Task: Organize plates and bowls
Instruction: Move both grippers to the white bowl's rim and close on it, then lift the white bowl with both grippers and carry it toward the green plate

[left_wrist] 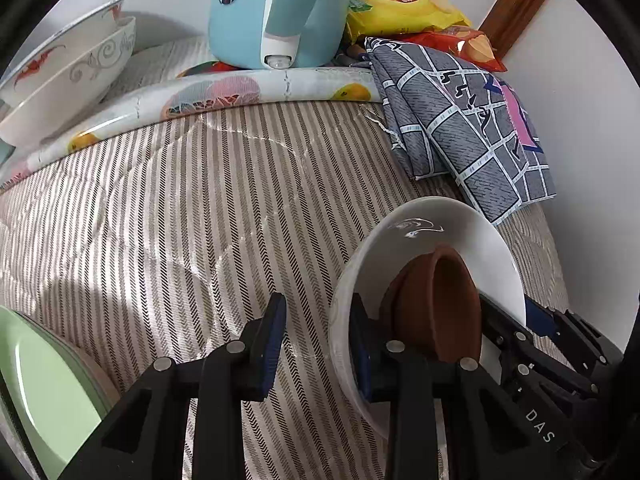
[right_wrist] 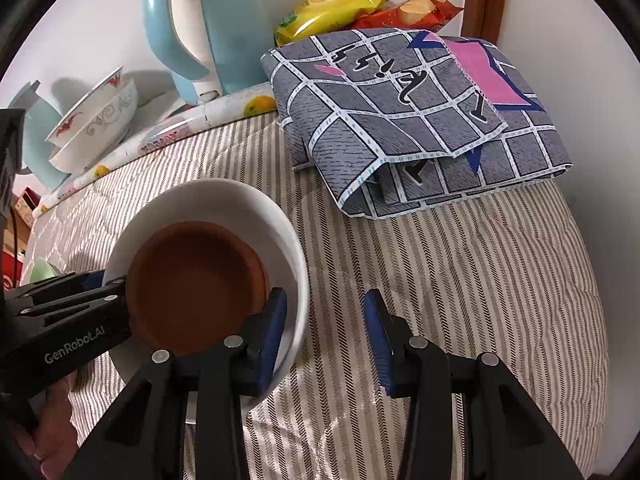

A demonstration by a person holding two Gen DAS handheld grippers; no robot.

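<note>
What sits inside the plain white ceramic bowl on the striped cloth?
A round brown clay-coloured dish sits nested inside the white bowl. It covers most of the bowl's floor, so nothing beneath it can be seen. The dish itself looks empty.

- The left gripper [left_wrist: 318, 344] is at the bottom of the frame. Its jaws stand on each side of the white bowl's [left_wrist: 424, 232] rim, with a gap on the outer side.
- A small brown bowl [left_wrist: 436, 304] sits inside the white bowl.
- The right gripper [left_wrist: 532, 320] reaches in from the lower right.
- Two stacked bowls [left_wrist: 76, 64] sit at the upper left.
- A blue kettle [left_wrist: 280, 12] stands at the top middle.
- A grey checked cloth [left_wrist: 460, 120] lies at the right.
- A green plate [left_wrist: 44, 392] shows at the lower left.
</note>
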